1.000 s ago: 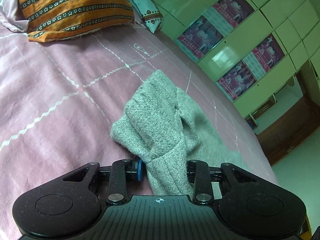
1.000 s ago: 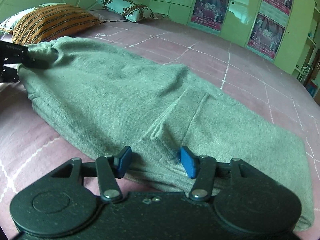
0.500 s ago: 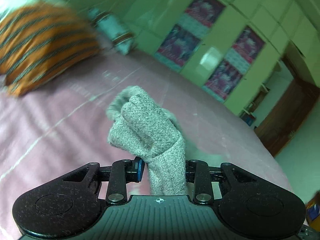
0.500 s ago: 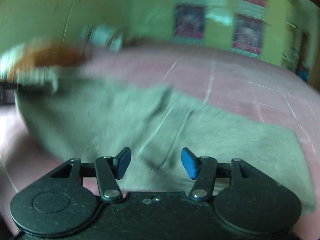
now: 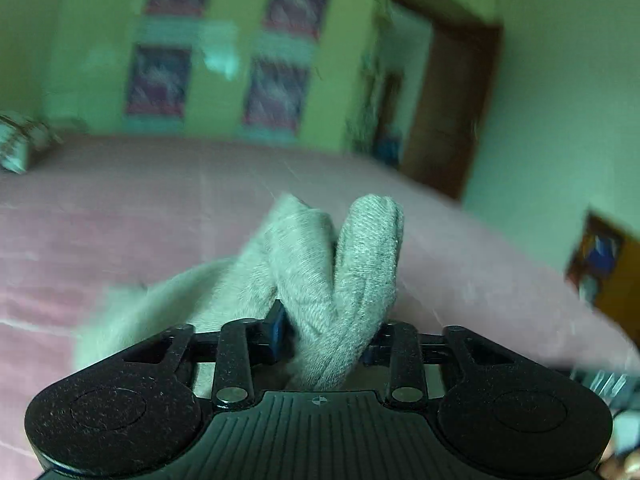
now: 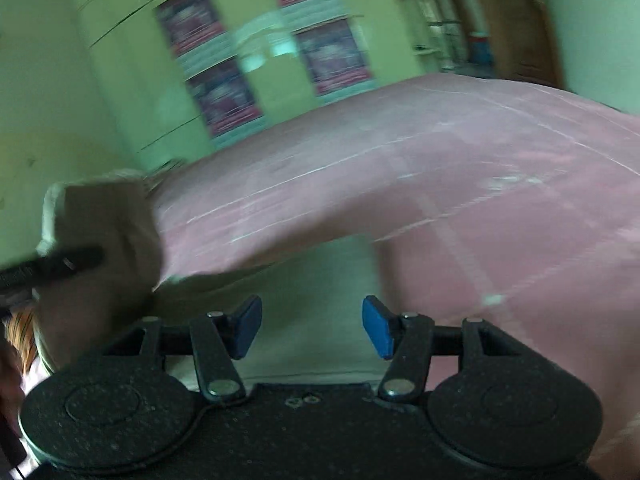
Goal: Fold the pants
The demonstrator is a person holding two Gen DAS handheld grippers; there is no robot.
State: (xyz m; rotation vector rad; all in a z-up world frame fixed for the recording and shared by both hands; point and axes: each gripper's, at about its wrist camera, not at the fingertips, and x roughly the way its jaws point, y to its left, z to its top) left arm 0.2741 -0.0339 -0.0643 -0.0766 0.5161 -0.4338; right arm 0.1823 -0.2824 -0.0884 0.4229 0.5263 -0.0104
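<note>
The grey knit pants point(image 5: 336, 280) bunch up between the fingers of my left gripper point(image 5: 326, 330), which is shut on them and holds the end raised above the pink bed point(image 5: 120, 208). In the right wrist view the pants point(image 6: 304, 304) lie flat in front of my right gripper point(image 6: 312, 326), which is open with blue pads point(image 6: 374, 326) apart and nothing between them. The lifted end of the pants point(image 6: 100, 220) shows at the left of that view with the left gripper's dark finger across it. Both views are blurred by motion.
The pink bedsheet point(image 6: 460, 184) spreads wide to the right. Green wardrobe doors with posters point(image 5: 276, 92) stand behind the bed. A brown door point(image 5: 448, 112) is at the right. A patterned pillow point(image 5: 16, 144) lies at the far left.
My left gripper has swung to the right with the pants end, lifting it off the bed. The right wrist view has swung right; the right gripper stays open.
</note>
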